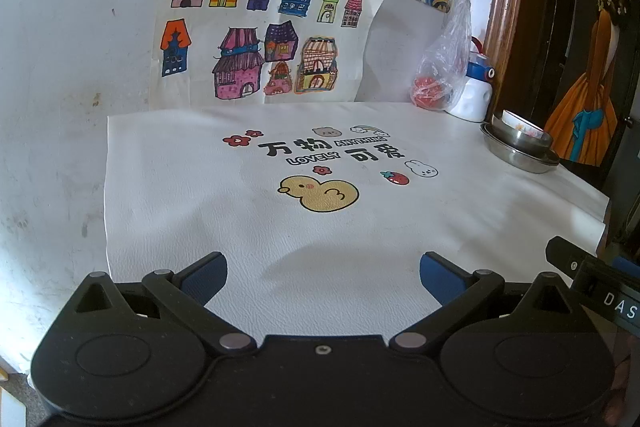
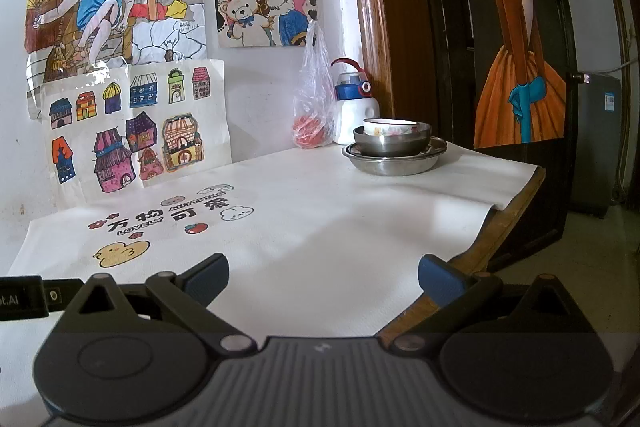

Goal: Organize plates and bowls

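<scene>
A white printed mat point(image 2: 320, 219) covers the wooden table point(image 2: 516, 211), bearing stacked dishes point(image 2: 394, 155).

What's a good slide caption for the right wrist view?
Open right hand-held gripper over white mat, facing stacked ceramic bowl, steel bowl and steel plates.

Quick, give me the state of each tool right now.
Left tool: open, holding nothing, above the white mat.
Right tool: open, holding nothing.
</scene>
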`<state>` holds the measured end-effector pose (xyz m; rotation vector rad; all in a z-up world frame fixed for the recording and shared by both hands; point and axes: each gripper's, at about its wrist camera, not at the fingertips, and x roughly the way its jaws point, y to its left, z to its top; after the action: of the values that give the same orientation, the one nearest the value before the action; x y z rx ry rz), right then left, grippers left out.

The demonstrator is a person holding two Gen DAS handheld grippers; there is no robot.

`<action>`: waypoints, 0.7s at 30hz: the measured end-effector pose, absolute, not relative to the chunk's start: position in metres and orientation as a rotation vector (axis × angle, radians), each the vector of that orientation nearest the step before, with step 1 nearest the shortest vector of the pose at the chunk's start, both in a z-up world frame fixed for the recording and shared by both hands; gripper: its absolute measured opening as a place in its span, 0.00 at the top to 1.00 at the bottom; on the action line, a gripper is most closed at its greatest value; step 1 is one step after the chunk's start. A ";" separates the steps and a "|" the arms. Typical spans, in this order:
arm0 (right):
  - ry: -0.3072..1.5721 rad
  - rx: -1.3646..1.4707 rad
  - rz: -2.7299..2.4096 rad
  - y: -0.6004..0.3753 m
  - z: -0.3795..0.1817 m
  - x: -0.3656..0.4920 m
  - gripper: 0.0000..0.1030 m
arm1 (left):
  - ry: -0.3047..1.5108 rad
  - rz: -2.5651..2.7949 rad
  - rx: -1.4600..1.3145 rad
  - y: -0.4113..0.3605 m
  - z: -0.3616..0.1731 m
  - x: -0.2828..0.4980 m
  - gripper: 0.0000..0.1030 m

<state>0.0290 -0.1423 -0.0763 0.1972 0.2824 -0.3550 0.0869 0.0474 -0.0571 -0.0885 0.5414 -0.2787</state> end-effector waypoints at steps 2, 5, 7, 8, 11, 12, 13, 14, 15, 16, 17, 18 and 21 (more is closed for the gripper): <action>0.284 0.196 -0.355 -0.142 -0.076 0.029 0.00 | 0.541 -0.279 -0.088 0.048 -0.057 0.087 0.01; 0.284 0.196 -0.353 -0.142 -0.077 0.029 0.00 | 0.542 -0.279 -0.088 0.048 -0.057 0.087 0.01; 0.284 0.196 -0.353 -0.142 -0.077 0.030 0.00 | 0.542 -0.279 -0.089 0.048 -0.057 0.087 0.01; 0.283 0.196 -0.353 -0.142 -0.077 0.030 0.00 | 0.541 -0.279 -0.089 0.048 -0.057 0.087 0.01; 0.283 0.197 -0.353 -0.142 -0.078 0.030 0.00 | 0.541 -0.280 -0.089 0.048 -0.057 0.087 0.01; 0.284 0.197 -0.353 -0.142 -0.078 0.030 0.00 | 0.541 -0.279 -0.090 0.048 -0.057 0.087 0.01; 0.284 0.197 -0.353 -0.142 -0.078 0.030 0.00 | 0.541 -0.280 -0.090 0.048 -0.057 0.087 0.01; 0.283 0.197 -0.353 -0.142 -0.078 0.030 0.00 | 0.542 -0.280 -0.089 0.048 -0.057 0.087 0.01; 0.283 0.197 -0.353 -0.142 -0.078 0.030 0.00 | 0.541 -0.280 -0.090 0.048 -0.057 0.087 0.01; 0.283 0.196 -0.353 -0.142 -0.078 0.030 0.00 | 0.541 -0.280 -0.090 0.048 -0.057 0.087 0.01; 0.283 0.196 -0.353 -0.142 -0.078 0.030 0.00 | 0.542 -0.280 -0.089 0.048 -0.057 0.087 0.01; 0.283 0.197 -0.353 -0.142 -0.078 0.030 0.00 | 0.542 -0.280 -0.089 0.048 -0.057 0.087 0.01; 0.282 0.197 -0.354 -0.141 -0.078 0.030 0.00 | 0.541 -0.279 -0.090 0.048 -0.057 0.087 0.01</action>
<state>0.0301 -0.1414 -0.0779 0.1965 0.2820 -0.3536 0.0867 0.0480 -0.0567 -0.0898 0.5412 -0.2793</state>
